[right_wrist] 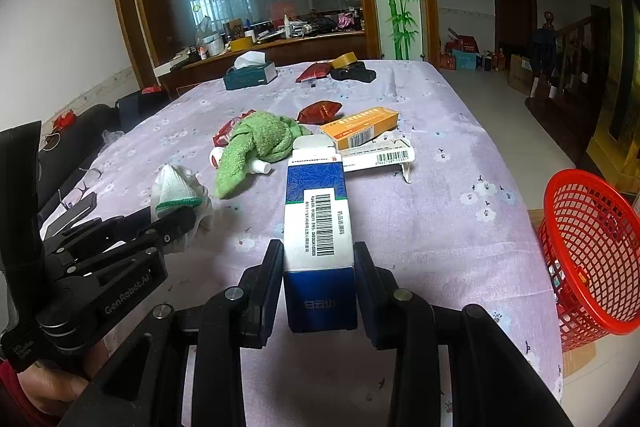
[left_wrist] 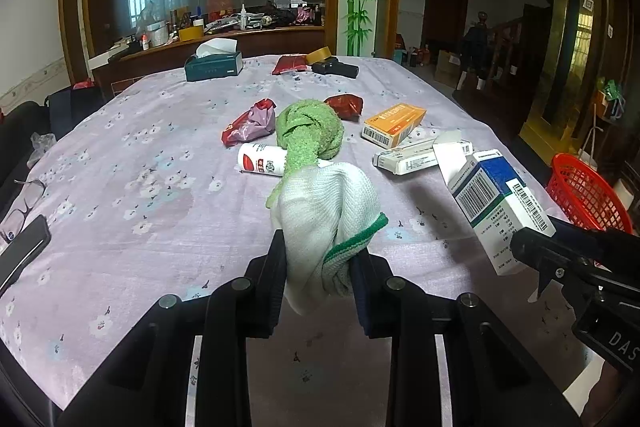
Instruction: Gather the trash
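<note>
My left gripper (left_wrist: 320, 251) is shut on a white cloth with a green hem (left_wrist: 324, 215), lifted just above the lilac tablecloth; from the right wrist view the same cloth (right_wrist: 178, 193) shows in that gripper (right_wrist: 182, 219). My right gripper (right_wrist: 319, 255) is shut on a blue-and-white carton (right_wrist: 319, 211) with an open top flap, held upright; the carton (left_wrist: 494, 203) appears at the right in the left wrist view. Behind lie a green fuzzy towel (left_wrist: 310, 131), a white bottle (left_wrist: 260, 159), red wrappers (left_wrist: 250, 125), an orange box (left_wrist: 394, 123) and a white box (left_wrist: 406, 159).
A red mesh basket (right_wrist: 588, 251) stands off the table's right edge. A tissue box (left_wrist: 214, 65), tape roll (left_wrist: 318, 54) and black device (left_wrist: 335, 68) sit at the far end. Glasses (left_wrist: 24, 205) and a phone (left_wrist: 22, 251) lie at the left edge.
</note>
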A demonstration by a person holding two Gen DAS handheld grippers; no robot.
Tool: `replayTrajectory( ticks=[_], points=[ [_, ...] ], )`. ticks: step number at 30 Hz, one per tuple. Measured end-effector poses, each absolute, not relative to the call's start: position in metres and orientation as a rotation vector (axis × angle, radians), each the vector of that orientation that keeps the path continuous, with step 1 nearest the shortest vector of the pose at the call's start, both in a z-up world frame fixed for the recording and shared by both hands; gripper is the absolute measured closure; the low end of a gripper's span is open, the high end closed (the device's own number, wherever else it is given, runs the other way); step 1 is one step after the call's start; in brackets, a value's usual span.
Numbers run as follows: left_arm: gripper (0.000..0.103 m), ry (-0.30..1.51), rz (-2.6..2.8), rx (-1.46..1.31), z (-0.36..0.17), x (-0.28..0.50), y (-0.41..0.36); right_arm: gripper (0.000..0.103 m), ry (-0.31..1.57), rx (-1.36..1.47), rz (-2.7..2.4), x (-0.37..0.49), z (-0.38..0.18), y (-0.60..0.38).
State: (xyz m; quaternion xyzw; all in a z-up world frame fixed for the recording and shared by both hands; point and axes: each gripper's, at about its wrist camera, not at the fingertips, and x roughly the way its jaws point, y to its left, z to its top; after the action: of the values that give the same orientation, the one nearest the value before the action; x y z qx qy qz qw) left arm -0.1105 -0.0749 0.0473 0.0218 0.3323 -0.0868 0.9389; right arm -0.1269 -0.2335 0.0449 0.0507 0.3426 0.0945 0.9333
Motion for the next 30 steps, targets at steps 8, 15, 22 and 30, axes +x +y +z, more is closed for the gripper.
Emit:
replayTrajectory(
  ticks=[8,15,22,30],
  points=[
    [0.075,0.675,-0.179,0.048,0.05,-0.113,-0.075,0.066,0.7,0.115,0.193,-0.128,0.048,-0.235],
    [0.075,0.665,-0.187,0.059,0.056,-0.116,-0.08,0.066,0.691,0.125,0.19,-0.132,0.051,-0.238],
    [0.075,0.666,-0.221,0.058,0.063,-0.12,-0.09,0.066,0.673,0.151,0.182,-0.138,0.057,-0.249],
    [0.075,0.665,-0.285,0.068,0.072,-0.121,-0.116,0.066,0.637,0.203,0.127,-0.149,0.069,-0.282]
  ],
)
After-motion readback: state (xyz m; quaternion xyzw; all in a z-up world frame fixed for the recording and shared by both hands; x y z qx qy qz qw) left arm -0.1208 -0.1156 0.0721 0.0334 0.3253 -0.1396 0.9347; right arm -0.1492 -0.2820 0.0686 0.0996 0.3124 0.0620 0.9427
